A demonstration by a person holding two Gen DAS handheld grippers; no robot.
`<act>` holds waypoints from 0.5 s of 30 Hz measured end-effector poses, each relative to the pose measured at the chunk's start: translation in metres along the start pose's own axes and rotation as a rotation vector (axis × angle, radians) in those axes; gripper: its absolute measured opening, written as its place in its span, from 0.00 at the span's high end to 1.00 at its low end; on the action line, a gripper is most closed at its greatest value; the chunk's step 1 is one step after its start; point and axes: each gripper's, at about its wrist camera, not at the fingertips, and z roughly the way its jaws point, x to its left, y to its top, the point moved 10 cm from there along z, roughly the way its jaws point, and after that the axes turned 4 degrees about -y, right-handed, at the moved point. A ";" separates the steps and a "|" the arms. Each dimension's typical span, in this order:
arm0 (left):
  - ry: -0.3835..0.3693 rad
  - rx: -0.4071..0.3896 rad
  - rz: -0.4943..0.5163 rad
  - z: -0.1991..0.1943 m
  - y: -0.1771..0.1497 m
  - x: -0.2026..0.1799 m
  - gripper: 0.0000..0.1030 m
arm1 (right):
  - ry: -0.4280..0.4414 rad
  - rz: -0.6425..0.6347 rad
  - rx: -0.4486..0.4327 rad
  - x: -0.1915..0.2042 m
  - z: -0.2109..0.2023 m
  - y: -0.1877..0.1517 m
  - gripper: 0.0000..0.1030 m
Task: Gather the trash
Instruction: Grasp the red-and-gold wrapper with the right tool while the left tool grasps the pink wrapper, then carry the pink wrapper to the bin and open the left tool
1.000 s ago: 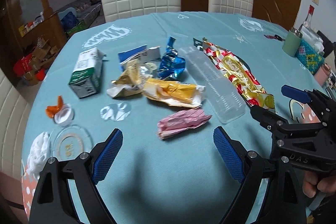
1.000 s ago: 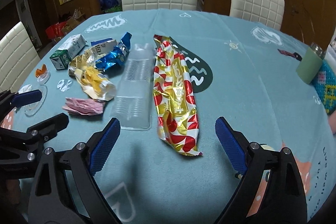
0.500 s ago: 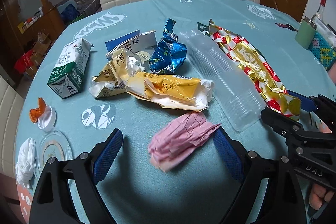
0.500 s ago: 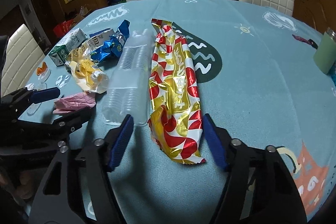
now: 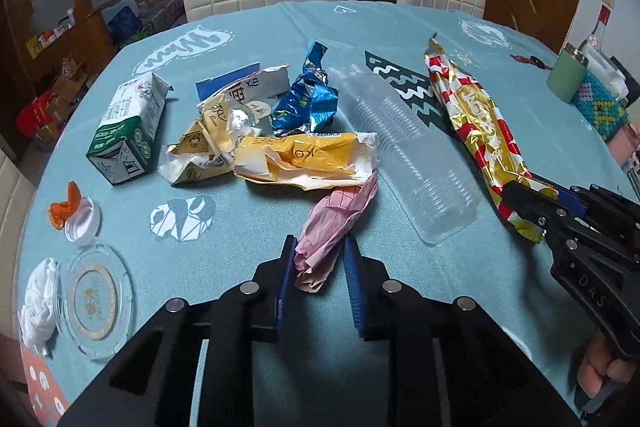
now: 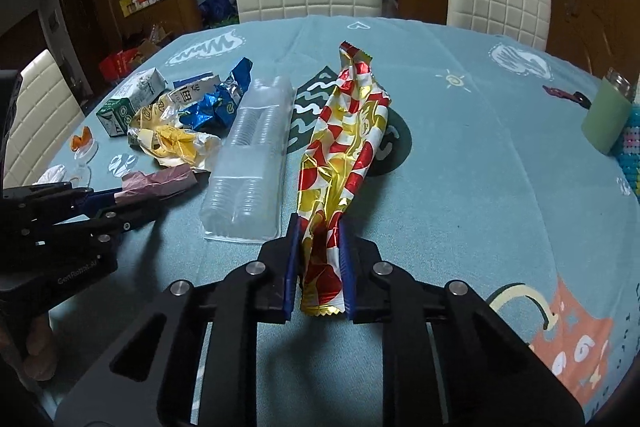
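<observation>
Pink crumpled wrapper (image 5: 334, 227) is pinched at its near end by the closed left tool (image 5: 318, 259), beside the clear plastic tray (image 5: 404, 147) on the teal worktop (image 5: 400, 27). Further right, the red-and-gold foil wrapper (image 6: 340, 163) is clamped by the closed right tool (image 6: 319, 263).

A crumpled pink wrapper (image 5: 337, 227) sits low in the frame's centre, a long red-gold wrapper (image 6: 341, 163) runs up mid-frame, and a clear plastic tray (image 6: 252, 155) lies just left of it.
</observation>
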 end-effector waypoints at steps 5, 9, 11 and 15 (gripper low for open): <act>0.003 -0.035 -0.006 -0.015 0.000 0.006 0.82 | -0.004 -0.018 -0.017 0.005 -0.010 0.001 0.82; 0.006 -0.063 -0.005 -0.028 0.001 0.009 0.82 | -0.004 -0.043 -0.035 0.016 -0.021 0.003 0.82; 0.013 -0.081 0.000 -0.035 0.001 0.011 0.82 | -0.002 -0.054 -0.040 0.022 -0.025 0.003 0.82; 0.029 -0.111 -0.002 -0.050 -0.001 0.019 0.82 | 0.004 -0.082 -0.053 0.036 -0.035 0.004 0.82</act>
